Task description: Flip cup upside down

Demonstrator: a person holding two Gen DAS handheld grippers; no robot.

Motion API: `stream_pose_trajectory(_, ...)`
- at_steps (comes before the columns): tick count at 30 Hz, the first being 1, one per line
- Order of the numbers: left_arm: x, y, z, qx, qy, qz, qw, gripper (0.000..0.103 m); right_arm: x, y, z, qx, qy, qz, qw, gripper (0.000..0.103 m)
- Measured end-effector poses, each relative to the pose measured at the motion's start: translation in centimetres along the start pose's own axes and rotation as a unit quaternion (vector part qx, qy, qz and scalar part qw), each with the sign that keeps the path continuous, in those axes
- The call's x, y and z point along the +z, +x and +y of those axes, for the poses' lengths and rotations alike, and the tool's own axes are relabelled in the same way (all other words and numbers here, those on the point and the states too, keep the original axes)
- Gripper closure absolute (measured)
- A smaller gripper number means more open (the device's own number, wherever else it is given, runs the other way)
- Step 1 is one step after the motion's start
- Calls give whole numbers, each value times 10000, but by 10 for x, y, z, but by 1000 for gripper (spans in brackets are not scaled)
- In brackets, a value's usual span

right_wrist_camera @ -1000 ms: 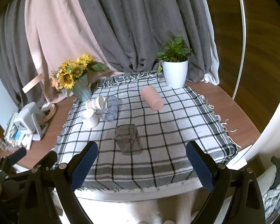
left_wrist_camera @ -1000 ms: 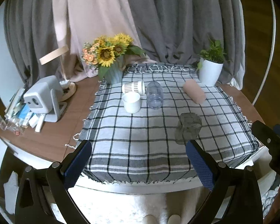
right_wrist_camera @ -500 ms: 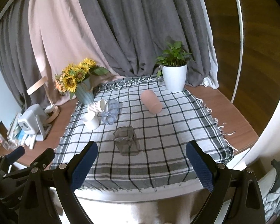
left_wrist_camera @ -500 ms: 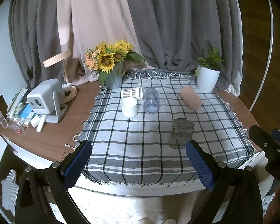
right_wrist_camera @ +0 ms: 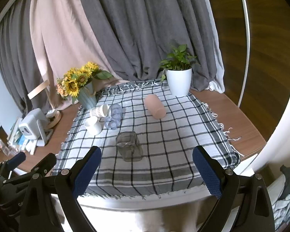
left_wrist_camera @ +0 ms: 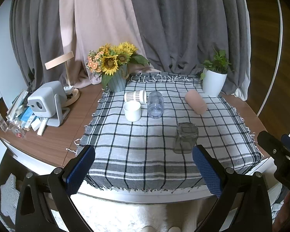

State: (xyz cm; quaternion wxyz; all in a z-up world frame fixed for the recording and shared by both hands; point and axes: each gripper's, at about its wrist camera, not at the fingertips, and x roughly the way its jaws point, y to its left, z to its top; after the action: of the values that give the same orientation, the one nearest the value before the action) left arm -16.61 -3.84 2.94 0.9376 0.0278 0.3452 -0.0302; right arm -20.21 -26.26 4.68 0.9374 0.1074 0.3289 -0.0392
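Several cups sit on a checked cloth point(left_wrist_camera: 145, 147). A smoky glass cup point(left_wrist_camera: 185, 140) stands near the front; it also shows in the right wrist view point(right_wrist_camera: 129, 146). A white cup point(left_wrist_camera: 132, 110) stands upright. A patterned paper cup point(left_wrist_camera: 135, 96), a clear plastic cup point(left_wrist_camera: 155, 104) and a pink cup point(left_wrist_camera: 195, 101) lie on their sides. My left gripper point(left_wrist_camera: 144, 170) is open and empty, back at the table's front edge. My right gripper point(right_wrist_camera: 147, 172) is also open and empty, short of the cloth.
A sunflower vase point(left_wrist_camera: 117, 81) stands at the cloth's back left and a white plant pot point(left_wrist_camera: 212, 83) at its back right. A grey projector point(left_wrist_camera: 46, 102), a lamp point(left_wrist_camera: 67, 89) and small clutter lie on the wooden table to the left. Curtains hang behind.
Both grippers have drawn back and risen from the table, so the cups look smaller and farther. Both stay open. No cup has moved.
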Motion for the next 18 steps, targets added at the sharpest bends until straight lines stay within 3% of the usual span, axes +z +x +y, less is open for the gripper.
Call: stream_pose_trajectory(18, 0, -1, -1, -1, 18, -13, 10000, 0, 1, -1, -2, -9, -1, -7, 10000, 7)
